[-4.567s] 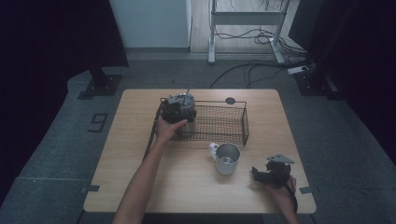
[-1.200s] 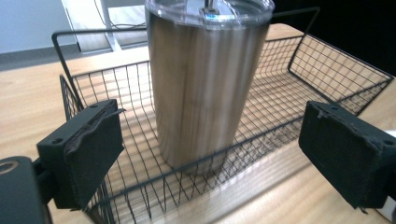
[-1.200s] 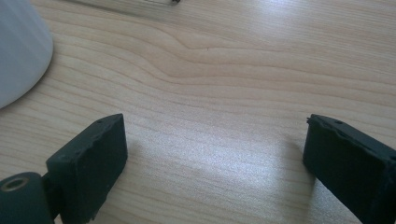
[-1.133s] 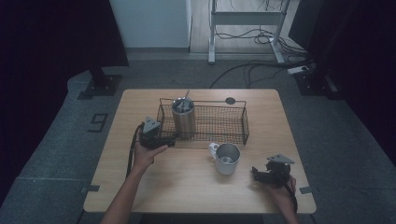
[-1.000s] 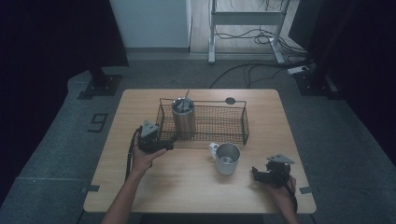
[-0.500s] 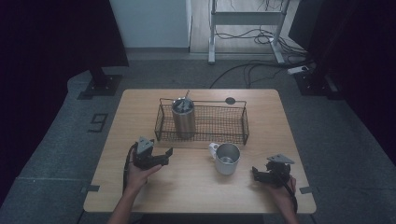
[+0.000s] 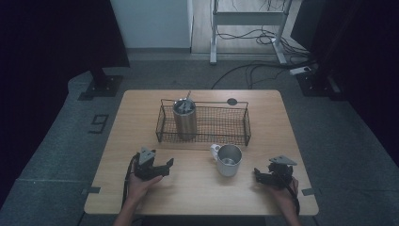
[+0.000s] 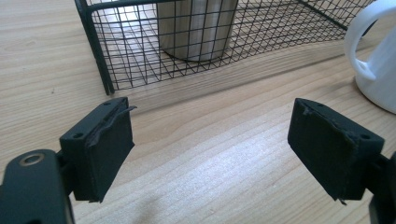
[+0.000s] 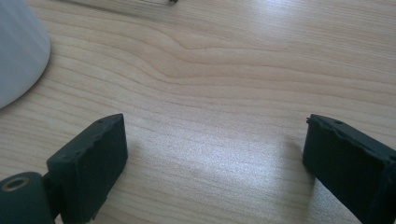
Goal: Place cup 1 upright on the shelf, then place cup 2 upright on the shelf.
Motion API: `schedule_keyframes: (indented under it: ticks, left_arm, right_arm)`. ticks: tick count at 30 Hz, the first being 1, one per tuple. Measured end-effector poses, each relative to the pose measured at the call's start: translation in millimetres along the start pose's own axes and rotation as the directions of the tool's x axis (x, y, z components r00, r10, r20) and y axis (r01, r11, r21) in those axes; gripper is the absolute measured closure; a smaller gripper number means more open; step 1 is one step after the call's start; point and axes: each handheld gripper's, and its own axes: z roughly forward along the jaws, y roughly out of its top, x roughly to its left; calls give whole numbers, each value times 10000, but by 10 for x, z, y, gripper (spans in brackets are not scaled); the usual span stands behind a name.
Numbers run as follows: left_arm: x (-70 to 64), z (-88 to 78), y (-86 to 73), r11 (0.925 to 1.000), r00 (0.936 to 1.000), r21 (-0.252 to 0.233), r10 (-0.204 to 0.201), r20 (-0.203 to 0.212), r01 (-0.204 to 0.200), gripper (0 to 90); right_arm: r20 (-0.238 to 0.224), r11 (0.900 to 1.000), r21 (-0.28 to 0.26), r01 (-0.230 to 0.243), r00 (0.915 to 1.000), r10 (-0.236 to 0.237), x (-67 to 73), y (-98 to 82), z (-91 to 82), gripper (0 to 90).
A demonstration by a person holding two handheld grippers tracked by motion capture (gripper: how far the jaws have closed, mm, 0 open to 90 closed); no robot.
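Worktop point(image 7: 141, 122) of pale wood carries a black wire basket point(image 7: 203, 123) across its far middle, long side running from 9 to 3 o'clock. Inside the basket, at its 9 o'clock end, a steel tumbler point(image 7: 184, 118) stands upright with a thin straw or stick rising from its top. No brand, label or lettering can be read on any of these things; the surfaces are plain or too small to tell. A white mug with a shiny inside point(image 7: 228, 160) stands on the bare wood just in front of the basket's near rim, toward its 3 o'clock half, handle turned to about 10 o'clock, close to the wire but whether touching cannot be told. A small dark round disc point(image 7: 231, 101) sits near the far edge at 12 o'clock, behind the basket. The left gripper point(image 7: 165, 165) is held low over the near left of the worktop, jaws spread wide with nothing between them, pointing toward 2 o'clock; in the left gripper view its own jaws frame bare wood, with the basket corner point(image 8: 100, 60) and tumbler point(image 8: 196, 28) ahead. The right gripper point(image 7: 258, 175) is at the near right, close to the front edge, jaws likewise spread wide and empty, aimed toward 9 o'clock at the mug point(image 9: 18, 51). Open wood lies between the two grippers along the near edge, and a bare strip runs down each side of the basket.
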Motion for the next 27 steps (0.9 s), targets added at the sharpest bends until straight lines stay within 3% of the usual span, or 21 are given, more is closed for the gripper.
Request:
schedule_keyframes:
  ticks: [4,13,15,22,27]
  left_arm:
    - [-16,-14,-19,9998,9997,19,207,-147,-207,143]
    - [-12,-54,-7,9998,9997,-174,-106,231,110,135]
    - [-17,-54,-10,9999,9999,-141,-13,163,16,137]
    - [-5,-53,-39,9998,9997,-22,-175,193,175,143]
    - [-10,-43,-48,9998,9997,55,-169,181,168,143]
  right_arm:
    - [-9,10000,12,1,10000,-1,-2,1,-1,64]
    - [69,9999,-151,-32,10000,33,1,-13,-28,92]
    - [48,9993,-345,-121,9999,122,-6,-17,-52,93]
    - [-493,9918,-1191,-473,9979,416,35,31,-208,103]
    - [-856,9883,-1462,-430,9959,307,85,68,-276,103]
